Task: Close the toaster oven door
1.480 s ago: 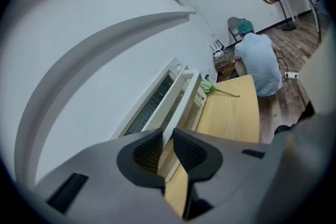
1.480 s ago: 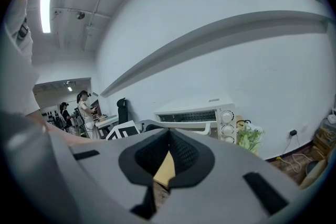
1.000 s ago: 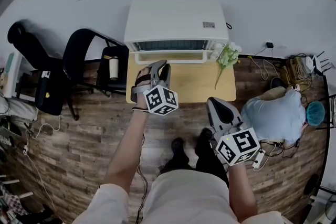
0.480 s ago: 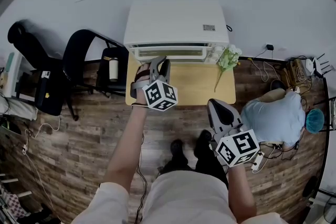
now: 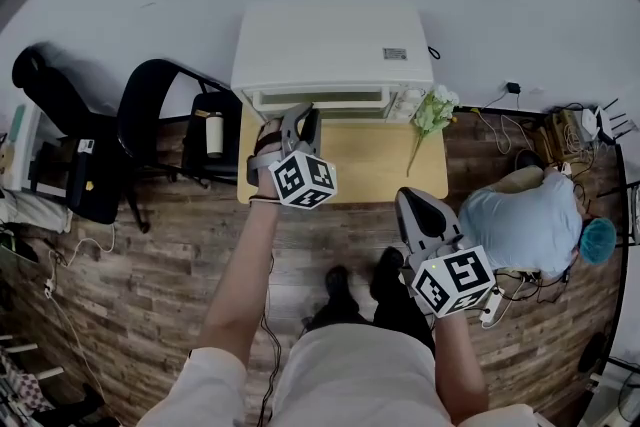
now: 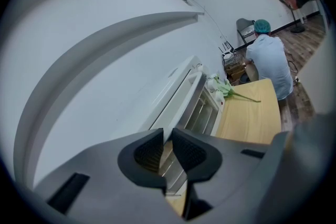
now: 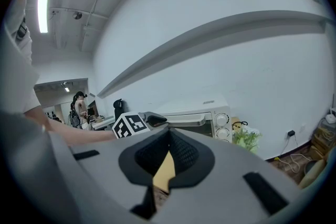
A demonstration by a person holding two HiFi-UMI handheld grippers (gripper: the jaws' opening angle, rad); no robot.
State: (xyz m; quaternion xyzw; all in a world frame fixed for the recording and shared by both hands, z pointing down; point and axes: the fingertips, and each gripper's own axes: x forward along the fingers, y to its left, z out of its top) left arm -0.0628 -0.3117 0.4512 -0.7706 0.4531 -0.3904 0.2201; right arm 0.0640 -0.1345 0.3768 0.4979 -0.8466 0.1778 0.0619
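A white toaster oven (image 5: pixel 335 43) stands at the back of a small wooden table (image 5: pixel 370 165). Its door (image 5: pixel 320 99) is tilted up, almost against the oven front, with a narrow gap at the top. My left gripper (image 5: pixel 301 118) is shut, with nothing in it, and its tips press on the door's left part. In the left gripper view the jaws (image 6: pixel 167 136) point at the door (image 6: pixel 185 96) edge and the rack behind it. My right gripper (image 5: pixel 413 207) is shut and held low, off the table's front right corner. In its own view it (image 7: pixel 168 136) faces the oven (image 7: pixel 210 115).
A bunch of green flowers (image 5: pixel 432 110) lies at the table's right rear, beside the oven knobs. Black chairs (image 5: pixel 160 115) stand left of the table, one with a bottle (image 5: pixel 216 130) on it. A person in a blue cap (image 5: pixel 530 220) crouches at right near cables.
The oven door has swung up from half open to almost closed. My left gripper moved forward with it, toward the oven. The right gripper has barely moved.
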